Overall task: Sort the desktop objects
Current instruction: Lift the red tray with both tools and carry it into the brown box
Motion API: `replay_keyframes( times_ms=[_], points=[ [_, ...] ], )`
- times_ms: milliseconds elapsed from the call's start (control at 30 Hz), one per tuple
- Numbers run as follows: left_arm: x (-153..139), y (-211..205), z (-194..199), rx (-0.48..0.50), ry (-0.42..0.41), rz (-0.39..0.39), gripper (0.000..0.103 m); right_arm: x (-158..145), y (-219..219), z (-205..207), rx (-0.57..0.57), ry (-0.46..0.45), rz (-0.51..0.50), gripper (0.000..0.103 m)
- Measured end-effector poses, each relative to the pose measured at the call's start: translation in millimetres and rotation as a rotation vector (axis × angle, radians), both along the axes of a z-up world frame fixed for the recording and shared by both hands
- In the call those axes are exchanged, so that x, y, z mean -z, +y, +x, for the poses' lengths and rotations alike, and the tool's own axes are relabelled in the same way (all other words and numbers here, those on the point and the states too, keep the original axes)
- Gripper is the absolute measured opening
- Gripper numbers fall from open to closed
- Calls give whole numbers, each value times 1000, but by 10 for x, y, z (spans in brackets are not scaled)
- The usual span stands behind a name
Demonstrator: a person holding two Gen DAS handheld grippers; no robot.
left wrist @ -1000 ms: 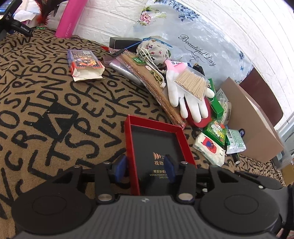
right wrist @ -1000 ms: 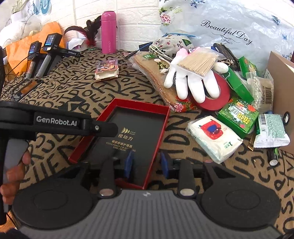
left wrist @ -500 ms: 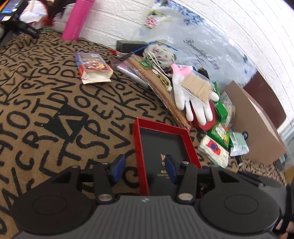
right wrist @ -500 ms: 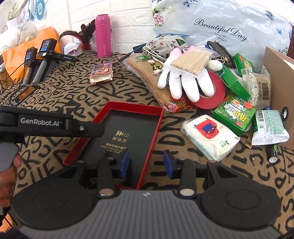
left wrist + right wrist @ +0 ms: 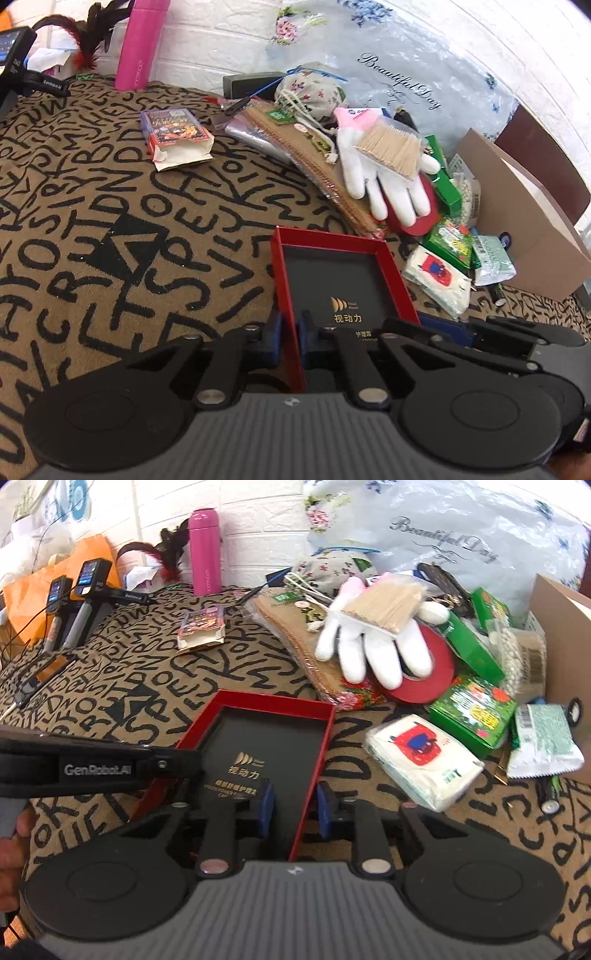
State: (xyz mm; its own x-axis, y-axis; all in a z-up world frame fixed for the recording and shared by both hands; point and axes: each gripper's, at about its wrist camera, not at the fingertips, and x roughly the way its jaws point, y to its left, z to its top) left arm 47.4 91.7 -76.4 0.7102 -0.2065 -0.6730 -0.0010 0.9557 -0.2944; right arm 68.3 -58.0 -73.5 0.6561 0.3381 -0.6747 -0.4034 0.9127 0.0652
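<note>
A lived-in home room is showing here: a white brick wall (image 5: 258, 524) is backing a table under a letter-patterned cloth (image 5: 92, 221), where a pink flask (image 5: 204, 550), white glove (image 5: 369, 646) and tissue pack (image 5: 421, 760) are lying about.

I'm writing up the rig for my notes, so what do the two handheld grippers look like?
Both match: a grey ribbed body with two round black discs, black linkage arms with silver pivot pins, and blue pads on the fingers. The left gripper and right gripper look identical. In the right wrist view, the left one's black side bar reads GenRobot.AI in white, above a grey handle.
</note>
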Motion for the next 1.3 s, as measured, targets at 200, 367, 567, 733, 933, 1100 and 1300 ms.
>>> replay_keyframes(
  times_ms=[200,367,567,733,933,1100,1300],
  points=[
    [-256,-237,-105,15,-78,26,6,-170,-240,-127,38,-54,32,7],
    [-629,-539,-113,47,-186,40,6,-479,-513,-251,76,-161,62,6],
    [-1098,-1061,10,115,-304,23,6,-923,-1009,-314,153,-299,106,6],
    [-1385,-1649,253,209,-364,10,6,-1226,-1550,-300,243,-393,110,6],
    [-1459,-2404,701,303,-331,-18,6,-1458,-2319,-97,359,-432,122,6],
    [-1402,-2979,1054,359,-257,-57,6,-1521,-2945,227,426,-404,127,6],
    [-1195,-3530,1474,397,-152,-64,8,-1375,-3476,585,483,-348,110,7]
  ],
)
